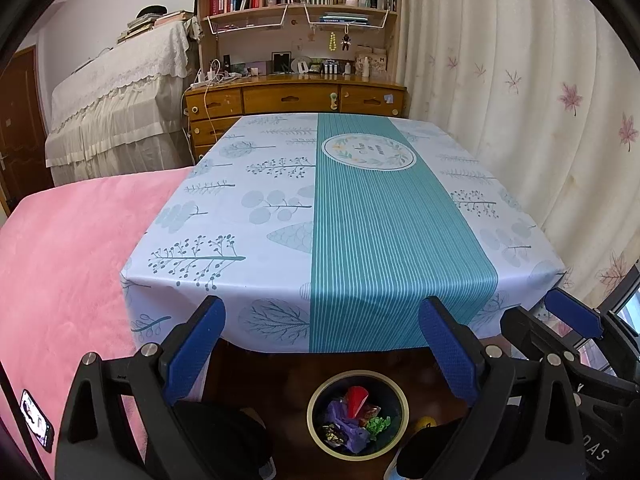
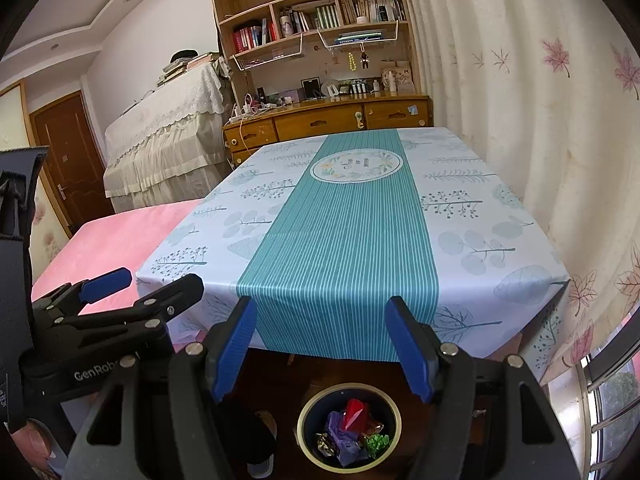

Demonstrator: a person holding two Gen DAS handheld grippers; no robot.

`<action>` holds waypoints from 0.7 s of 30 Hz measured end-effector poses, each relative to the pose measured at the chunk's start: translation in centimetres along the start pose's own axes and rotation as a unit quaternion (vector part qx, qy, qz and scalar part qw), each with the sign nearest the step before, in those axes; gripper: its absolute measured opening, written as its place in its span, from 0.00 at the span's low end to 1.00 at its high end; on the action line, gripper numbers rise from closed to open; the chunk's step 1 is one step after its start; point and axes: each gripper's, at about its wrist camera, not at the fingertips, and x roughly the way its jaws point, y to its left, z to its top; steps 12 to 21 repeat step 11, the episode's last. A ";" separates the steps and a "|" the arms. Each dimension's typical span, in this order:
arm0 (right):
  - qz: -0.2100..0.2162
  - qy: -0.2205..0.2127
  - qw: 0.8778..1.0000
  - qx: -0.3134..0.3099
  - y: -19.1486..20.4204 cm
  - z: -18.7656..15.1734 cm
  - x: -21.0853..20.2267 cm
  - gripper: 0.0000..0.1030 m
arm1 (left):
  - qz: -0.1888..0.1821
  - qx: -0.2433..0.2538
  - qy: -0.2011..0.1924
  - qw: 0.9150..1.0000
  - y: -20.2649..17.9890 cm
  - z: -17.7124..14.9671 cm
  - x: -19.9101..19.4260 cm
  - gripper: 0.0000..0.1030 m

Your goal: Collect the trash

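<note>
Left gripper: agape, empty | right gripper: agape, empty | trash in bin: light, crumpled, crushable; best pinched at protruding folds.

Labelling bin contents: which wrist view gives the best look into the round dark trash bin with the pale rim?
The right wrist view: the round dark trash bin sits whole between the open fingers, rim unbroken, red, purple and green scraps visible. In the left wrist view the bin is also whole and slightly larger, but nearer the frame's bottom edge.

Each hand-held gripper: black frame, blue dotted pads, silver screws, white lettering.
</note>
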 end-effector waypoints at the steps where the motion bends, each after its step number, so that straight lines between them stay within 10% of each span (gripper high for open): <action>1: 0.001 0.000 1.000 0.000 0.0 0.0 0.0 0.65 | 0.000 0.000 0.000 1.000 0.0 0.0 0.0 0.94; 21: 0.000 0.001 1.000 -0.001 0.0 0.0 0.0 0.65 | -0.004 -0.002 0.012 1.000 0.6 -0.2 0.3 0.94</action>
